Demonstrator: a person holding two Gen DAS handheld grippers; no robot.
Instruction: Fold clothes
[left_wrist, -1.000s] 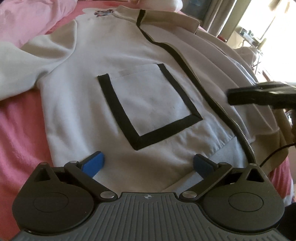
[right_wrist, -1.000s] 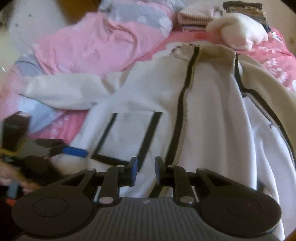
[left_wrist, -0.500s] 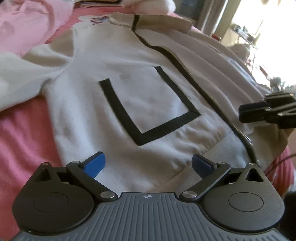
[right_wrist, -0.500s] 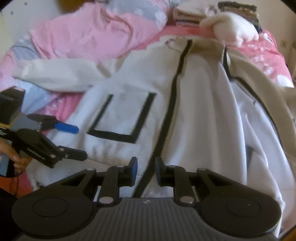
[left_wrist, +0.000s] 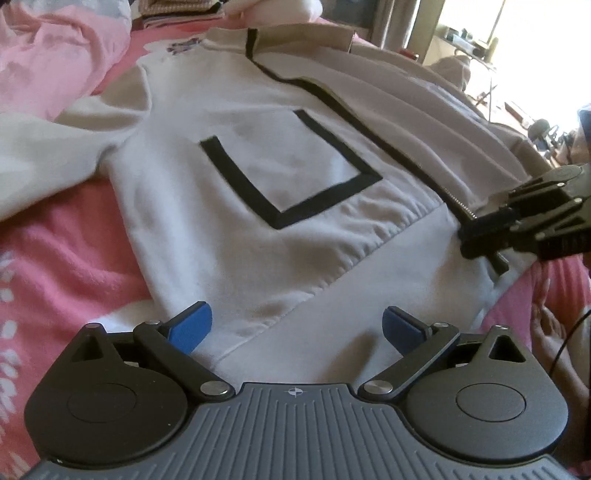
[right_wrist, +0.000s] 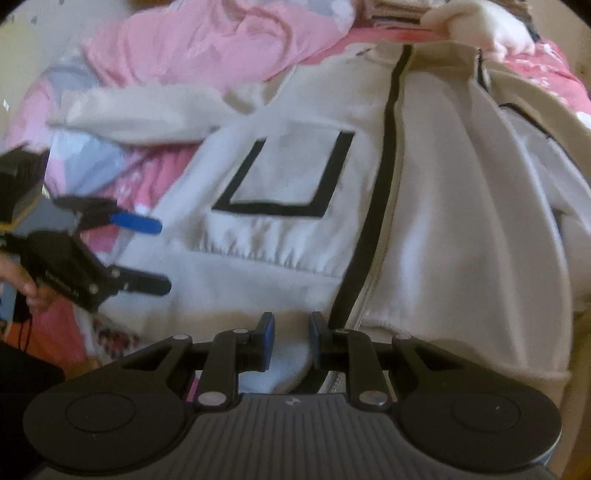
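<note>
- A pink blanket (left_wrist: 55, 266) covers the bed, and its left side shows bare beside the garment; a bunched pink quilt (right_wrist: 207, 40) lies toward the far left corner
- The left gripper (left_wrist: 293, 325) hangs over the near edge of the bed with its jaws spread wide, blue pads (left_wrist: 190, 326) well apart, nothing between them; a hand (right_wrist: 31, 291) holds its grip
- A white jacket (left_wrist: 221, 206) lies front-up across the middle of the bed, collar toward the far edge and hem toward the near edge; its left sleeve (right_wrist: 147, 110) stretches out to the left over the blanket
- A black-trimmed pocket (right_wrist: 284, 173) sits on the left front panel, left of the black zip strip (right_wrist: 384, 177) running from collar to hem
- The right gripper (right_wrist: 290, 332) is over the hem near the bottom of the zip, jaws narrow with a small gap; white cloth shows behind that gap, but whether the pads pinch it I cannot tell
- A cream fluffy item (right_wrist: 476, 22) rests at the far edge beyond the collar
</note>
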